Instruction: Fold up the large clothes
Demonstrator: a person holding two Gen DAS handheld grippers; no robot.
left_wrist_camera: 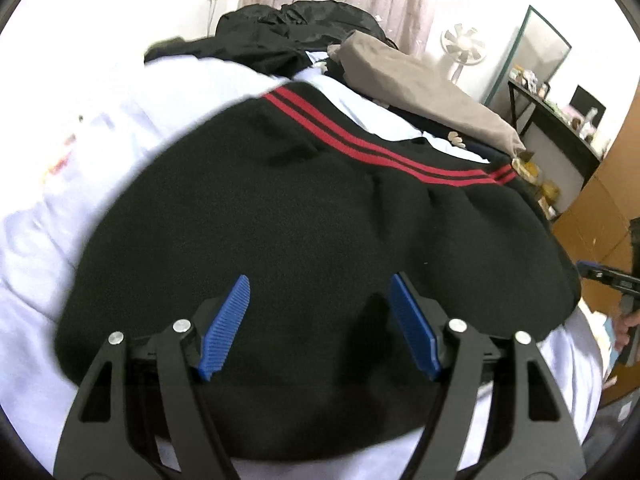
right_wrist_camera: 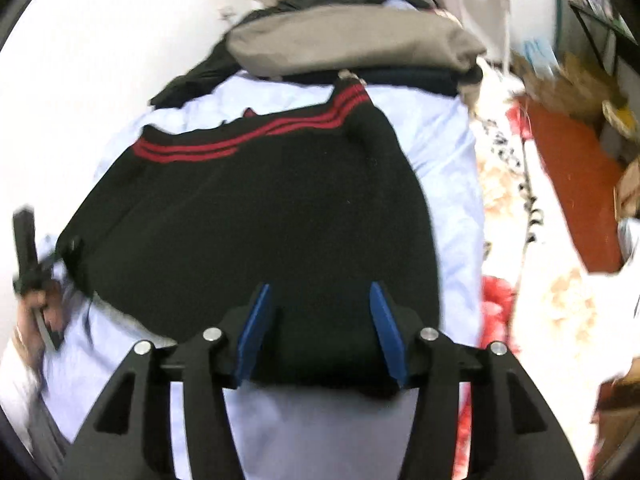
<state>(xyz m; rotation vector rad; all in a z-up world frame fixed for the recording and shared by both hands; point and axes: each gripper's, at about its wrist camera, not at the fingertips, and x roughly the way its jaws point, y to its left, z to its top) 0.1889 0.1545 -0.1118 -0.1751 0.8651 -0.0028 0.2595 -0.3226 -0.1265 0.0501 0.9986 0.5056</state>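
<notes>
Both claws spread wide and empty over the black sweater [left_wrist_camera: 280, 220] lying flat on the pale sheet [left_wrist_camera: 48, 240]: left gripper [left_wrist_camera: 320, 292], right gripper [right_wrist_camera: 320, 300] should pinch the near hem's corners evenly, lift together, fold toward the red stripes [left_wrist_camera: 384, 152].

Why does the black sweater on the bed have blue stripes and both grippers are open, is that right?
Not quite: the stripes on the black sweater are red, not blue, as both wrist views show. Only the gripper pads are blue. The rest holds: it lies on the bed, and the left gripper and right gripper are open.
</notes>
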